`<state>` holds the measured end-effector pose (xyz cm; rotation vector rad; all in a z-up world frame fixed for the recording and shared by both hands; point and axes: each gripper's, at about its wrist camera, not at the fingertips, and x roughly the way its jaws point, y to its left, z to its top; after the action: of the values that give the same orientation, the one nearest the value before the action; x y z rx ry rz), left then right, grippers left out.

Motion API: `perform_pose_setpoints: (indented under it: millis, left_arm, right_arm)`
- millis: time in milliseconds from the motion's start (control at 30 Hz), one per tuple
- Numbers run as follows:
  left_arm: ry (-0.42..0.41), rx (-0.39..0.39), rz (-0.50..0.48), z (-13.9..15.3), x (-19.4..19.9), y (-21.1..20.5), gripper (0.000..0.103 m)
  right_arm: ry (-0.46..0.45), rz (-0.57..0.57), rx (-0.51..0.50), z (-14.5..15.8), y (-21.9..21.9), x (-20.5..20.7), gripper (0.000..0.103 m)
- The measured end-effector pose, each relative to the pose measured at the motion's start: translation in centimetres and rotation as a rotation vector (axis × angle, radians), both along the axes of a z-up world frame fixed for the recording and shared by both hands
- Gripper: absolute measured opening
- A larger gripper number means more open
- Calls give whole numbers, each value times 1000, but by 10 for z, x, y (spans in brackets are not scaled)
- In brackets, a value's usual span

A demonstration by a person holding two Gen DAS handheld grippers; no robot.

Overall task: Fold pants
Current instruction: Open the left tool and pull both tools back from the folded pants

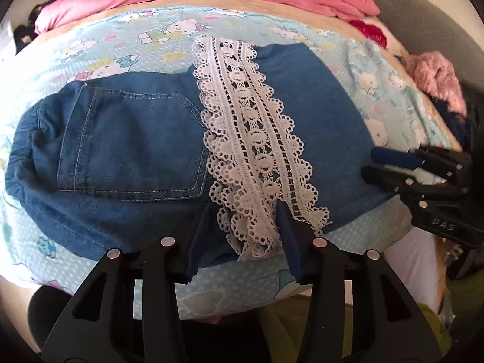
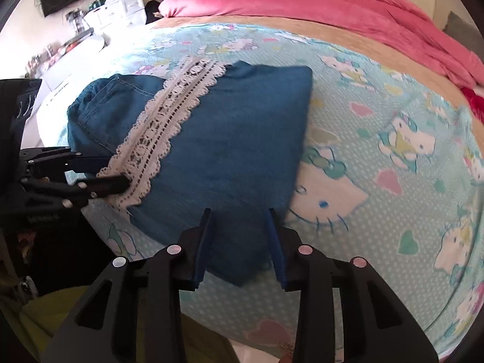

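We see a bed (image 2: 348, 220) covered by a light blue sheet (image 2: 378, 115) printed with cartoon cats and hearts. Folded blue denim pants (image 1: 136, 151) with a white lace strip (image 1: 254, 151) lie flat on the sheet. A rumpled pink blanket (image 2: 302, 6) lies across the bed's far side, beyond a tan strip.
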<state>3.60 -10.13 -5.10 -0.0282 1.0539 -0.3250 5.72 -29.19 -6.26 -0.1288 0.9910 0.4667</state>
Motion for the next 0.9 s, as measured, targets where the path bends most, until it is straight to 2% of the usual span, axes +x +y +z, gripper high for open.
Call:
perform_pose_setpoints:
  millis: [300, 333, 367, 400, 500, 533, 600, 667, 800, 867, 900]
  left_arm:
    - [-8, -36, -1, 5, -5, 4, 39]
    - [-10, -39, -1, 6, -6, 4, 41]
    - [-16, -39, 0, 9, -7, 4, 44]
    - [-22, -35, 1, 12, -8, 4, 46]
    - [-46, -29, 8, 20, -10, 7, 53]
    - [-54, -27, 12, 23, -10, 8, 56]
    - [-69, -21, 19, 28, -12, 10, 59]
    - [-80, -18, 27, 32, -13, 13, 63]
    - [-98, -13, 43, 39, -16, 18, 71]
    - [-106, -4, 51, 42, -17, 20, 79]
    - [-111, -2, 53, 43, -17, 21, 80]
  right_arm:
    - [18, -17, 35, 1, -6, 0, 35]
    - [17, -25, 46, 4, -8, 0, 38]
    - [12, -34, 56, 7, -10, 1, 48]
    - [-1, -50, 65, 11, -13, 1, 52]
    - [-27, -77, 77, 21, -18, 3, 58]
    - [-36, -87, 79, 23, -20, 3, 64]
    - [-48, -99, 88, 29, -22, 4, 70]
    - [-65, -112, 86, 33, -23, 4, 81]
    - [-86, -134, 87, 41, -24, 5, 89]
    - [-95, -144, 87, 45, -25, 6, 89]
    - [-96, -148, 87, 45, -25, 5, 89]
